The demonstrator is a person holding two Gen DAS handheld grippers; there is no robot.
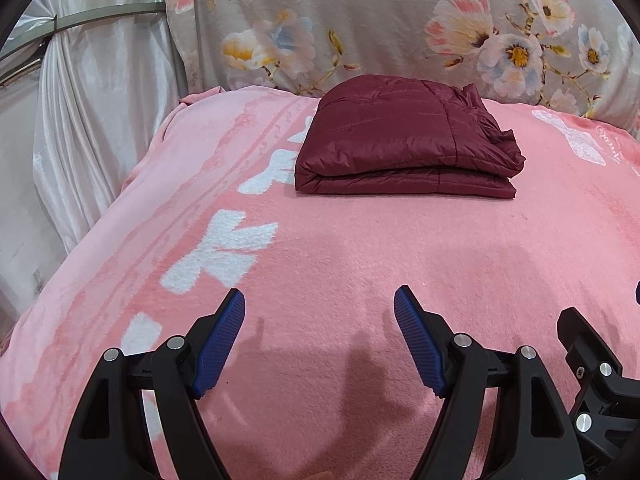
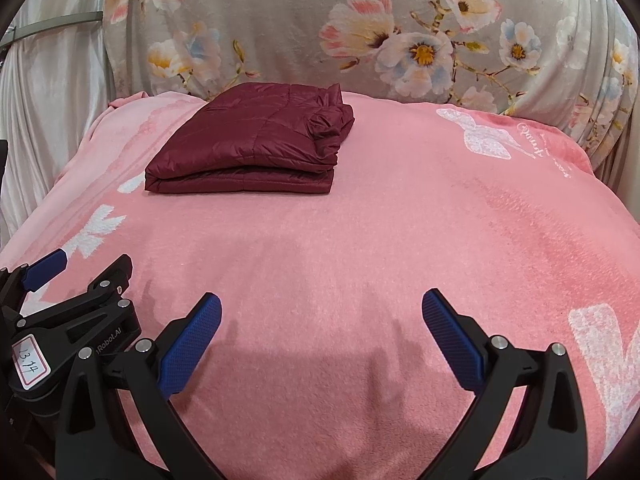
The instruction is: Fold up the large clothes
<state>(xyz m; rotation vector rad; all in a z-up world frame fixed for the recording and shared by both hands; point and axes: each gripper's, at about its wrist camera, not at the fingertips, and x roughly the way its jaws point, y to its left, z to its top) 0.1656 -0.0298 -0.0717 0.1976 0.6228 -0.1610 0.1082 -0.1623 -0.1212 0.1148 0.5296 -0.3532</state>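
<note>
Maroon jacket (image 1: 404, 140) lies folded on the pink blanket (image 1: 320, 248); left tongs (image 1: 319, 312) and right tongs (image 2: 322, 314) hover nearby, both released, empty.

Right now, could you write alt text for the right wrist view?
A folded maroon puffer jacket lies on a pink blanket, before a grey floral cover. The right gripper is open and empty near the camera; the left gripper shows at left.

Maroon quilted jacket (image 1: 404, 140) lying folded in a flat, layered rectangle near the bed's (image 1: 320, 248) far edge, left of centre.
</note>
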